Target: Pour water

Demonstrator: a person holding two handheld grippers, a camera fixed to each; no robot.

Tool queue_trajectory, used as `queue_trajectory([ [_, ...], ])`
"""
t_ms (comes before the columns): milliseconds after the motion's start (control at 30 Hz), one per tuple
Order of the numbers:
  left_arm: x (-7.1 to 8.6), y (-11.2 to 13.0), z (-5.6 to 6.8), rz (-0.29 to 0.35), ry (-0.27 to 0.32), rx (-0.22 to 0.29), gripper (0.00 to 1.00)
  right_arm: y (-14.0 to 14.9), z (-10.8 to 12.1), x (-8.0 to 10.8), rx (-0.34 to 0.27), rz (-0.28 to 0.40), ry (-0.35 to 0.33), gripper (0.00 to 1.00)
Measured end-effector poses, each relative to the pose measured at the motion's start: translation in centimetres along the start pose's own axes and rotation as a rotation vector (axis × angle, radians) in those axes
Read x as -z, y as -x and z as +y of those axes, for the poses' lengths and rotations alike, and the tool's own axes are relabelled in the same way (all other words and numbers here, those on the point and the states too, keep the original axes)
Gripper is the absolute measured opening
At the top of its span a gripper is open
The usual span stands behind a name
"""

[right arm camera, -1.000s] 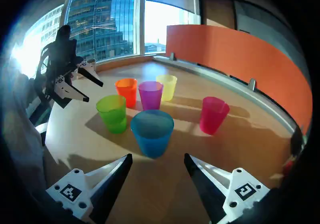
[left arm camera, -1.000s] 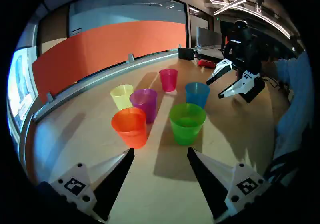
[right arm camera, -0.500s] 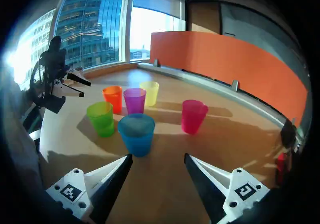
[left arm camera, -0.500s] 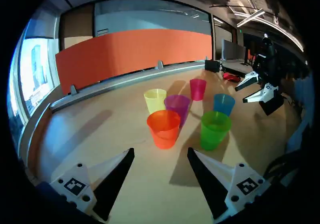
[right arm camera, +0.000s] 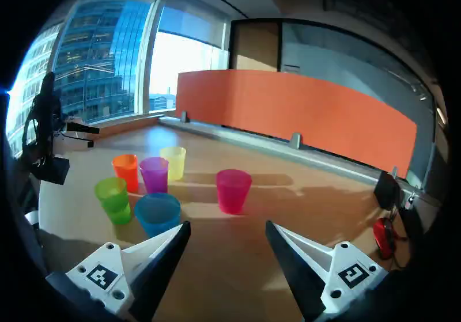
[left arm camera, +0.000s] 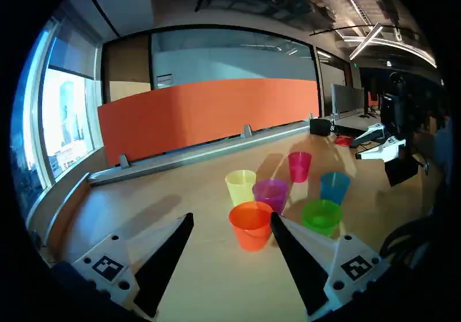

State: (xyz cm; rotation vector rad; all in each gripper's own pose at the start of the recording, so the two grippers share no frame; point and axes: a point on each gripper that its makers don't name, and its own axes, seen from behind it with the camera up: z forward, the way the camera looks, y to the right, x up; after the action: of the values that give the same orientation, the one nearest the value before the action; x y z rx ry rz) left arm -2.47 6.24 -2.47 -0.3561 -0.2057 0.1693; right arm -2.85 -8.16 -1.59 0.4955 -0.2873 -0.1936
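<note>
Six plastic cups stand grouped on a wooden table (left arm camera: 173,207). In the left gripper view I see the orange cup (left arm camera: 250,225) nearest, then yellow (left arm camera: 240,186), purple (left arm camera: 270,194), green (left arm camera: 321,216), blue (left arm camera: 335,187) and pink (left arm camera: 299,166). My left gripper (left arm camera: 230,235) is open, empty, short of the orange cup. In the right gripper view the blue cup (right arm camera: 157,213) is nearest, with green (right arm camera: 113,199), orange (right arm camera: 126,171), purple (right arm camera: 154,174), yellow (right arm camera: 173,162) and pink (right arm camera: 233,190). My right gripper (right arm camera: 227,241) is open and empty. The right gripper (left arm camera: 380,143) appears far right, the left one (right arm camera: 75,135) far left.
An orange partition (left arm camera: 207,109) with a metal rail (left arm camera: 196,155) runs along the table's far edge. Tall windows (right arm camera: 115,63) line one side. A red object (right arm camera: 381,237) and a black box (right arm camera: 385,189) lie at the table's end, near monitors (left arm camera: 346,97).
Both grippers have pulled back and lifted away from the cups, which now look smaller and lower in each view. Both stay open. The cups have not moved.
</note>
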Motion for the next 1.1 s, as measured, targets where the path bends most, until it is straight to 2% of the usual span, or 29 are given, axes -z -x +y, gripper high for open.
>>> queue_trajectory([
  [167, 0.0, -1.0, -0.5, 0.042, -0.039, 0.010, 0.99, -0.9, 1.0, 0.0, -0.013, 0.042, 0.062, 1.00],
  [367, 0.2, -1.5, -1.8, 0.070, -0.095, 0.043, 0.98, -1.9, 1.9, 0.0, -0.020, 0.094, 0.141, 1.00],
  [667, 0.6, -2.1, -3.0, 0.111, -0.169, 0.095, 0.99, -3.3, 3.2, 0.5, -0.067, 0.164, 0.279, 1.00],
  [900, 0.8, -3.0, -3.1, 0.150, -0.211, 0.130, 0.98, -5.4, 4.5, 1.8, -0.091, 0.255, 0.390, 1.00],
  [1100, 1.1, -4.3, -3.1, 0.199, -0.243, 0.173, 0.99, -6.5, 4.9, 3.0, -0.104, 0.303, 0.448, 1.00],
])
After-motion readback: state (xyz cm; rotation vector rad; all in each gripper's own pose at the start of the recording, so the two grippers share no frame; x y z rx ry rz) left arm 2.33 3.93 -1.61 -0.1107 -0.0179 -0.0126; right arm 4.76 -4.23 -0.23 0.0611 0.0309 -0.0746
